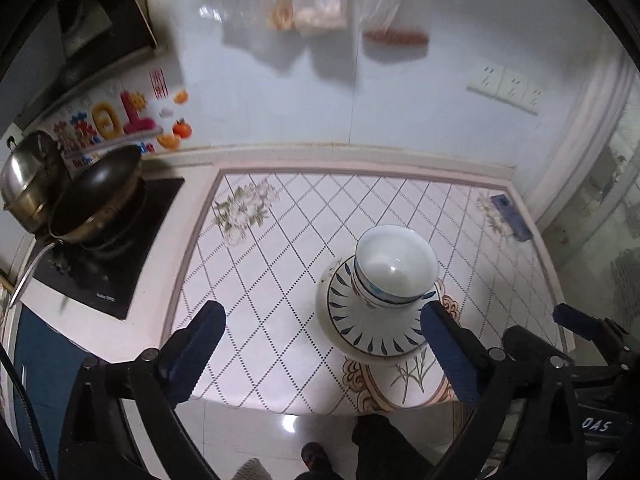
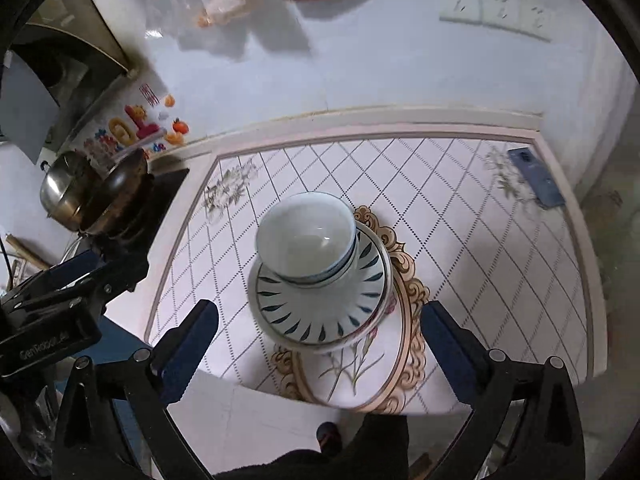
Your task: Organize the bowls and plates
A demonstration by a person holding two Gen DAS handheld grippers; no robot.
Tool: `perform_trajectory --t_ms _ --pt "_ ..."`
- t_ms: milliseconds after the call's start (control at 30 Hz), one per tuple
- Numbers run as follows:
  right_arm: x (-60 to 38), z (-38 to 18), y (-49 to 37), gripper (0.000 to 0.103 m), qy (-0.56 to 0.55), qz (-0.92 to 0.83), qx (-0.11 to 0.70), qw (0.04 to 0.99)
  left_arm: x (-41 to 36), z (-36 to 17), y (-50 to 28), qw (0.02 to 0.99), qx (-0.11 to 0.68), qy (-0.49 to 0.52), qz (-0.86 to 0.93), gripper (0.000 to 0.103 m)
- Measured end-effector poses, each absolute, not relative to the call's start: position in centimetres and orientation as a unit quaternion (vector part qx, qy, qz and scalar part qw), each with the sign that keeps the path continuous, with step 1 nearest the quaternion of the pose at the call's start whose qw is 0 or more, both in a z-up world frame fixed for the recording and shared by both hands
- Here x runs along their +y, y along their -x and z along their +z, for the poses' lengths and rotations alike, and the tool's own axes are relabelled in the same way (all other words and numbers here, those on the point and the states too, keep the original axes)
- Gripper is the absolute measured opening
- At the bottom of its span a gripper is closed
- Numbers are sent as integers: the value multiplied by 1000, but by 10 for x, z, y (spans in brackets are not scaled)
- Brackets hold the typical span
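**Stack ahead, both tongs empty**

R gripper (image 2: pixel 320 346): fingers spread wide, nothing between, held above the counter's near edge. Stack sits dead ahead, centred btwn its fingers, so R looks nearer/better lined up. L gripper (image 1: pixel 322 344): also spread, empty; stack lies ahead and off to its right, by the right finger.

Stack = white glazed bowls with blue rim bands (image 2: pixel 306 236) nested upright on white plates with dark-blue leaf-dash rims (image 2: pixel 320 304), on the diamond-pattern tiled counter (image 2: pixel 480 240). Round, no long axis.
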State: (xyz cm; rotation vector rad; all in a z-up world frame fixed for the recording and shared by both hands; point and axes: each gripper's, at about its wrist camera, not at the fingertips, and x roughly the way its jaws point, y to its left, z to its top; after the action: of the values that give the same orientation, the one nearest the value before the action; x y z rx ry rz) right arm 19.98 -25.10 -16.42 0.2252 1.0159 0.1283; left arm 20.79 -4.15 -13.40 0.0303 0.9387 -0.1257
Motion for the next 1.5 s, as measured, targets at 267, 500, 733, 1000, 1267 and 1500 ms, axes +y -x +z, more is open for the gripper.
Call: perform_trajectory --t_ms 267,500,733,1000,1267,1500 --pt "-229 -93 -107 103 -102 16 414 904 -22 -94 -139 909 410 -19 -76 102" --pt "-218 -47 -47 103 -88 -12 374 923 -14 -72 -97 917 390 -11 -80 102" --pt "-221 -28 -19 103 -82 -21 359 929 -9 -61 -74 924 376 3 -68 102" --pt "-223 -18 -13 103 -62 -28 344 937 -8 -54 -65 931 360 -1 -50 102" --pt "-229 -19 -15 103 -63 -25 340 938 -16 -49 -60 933 356 -12 -46 102" --pt "-234 -20 -17 103 -69 -28 339 938 -20 -49 -60 934 356 -13 -43 102"
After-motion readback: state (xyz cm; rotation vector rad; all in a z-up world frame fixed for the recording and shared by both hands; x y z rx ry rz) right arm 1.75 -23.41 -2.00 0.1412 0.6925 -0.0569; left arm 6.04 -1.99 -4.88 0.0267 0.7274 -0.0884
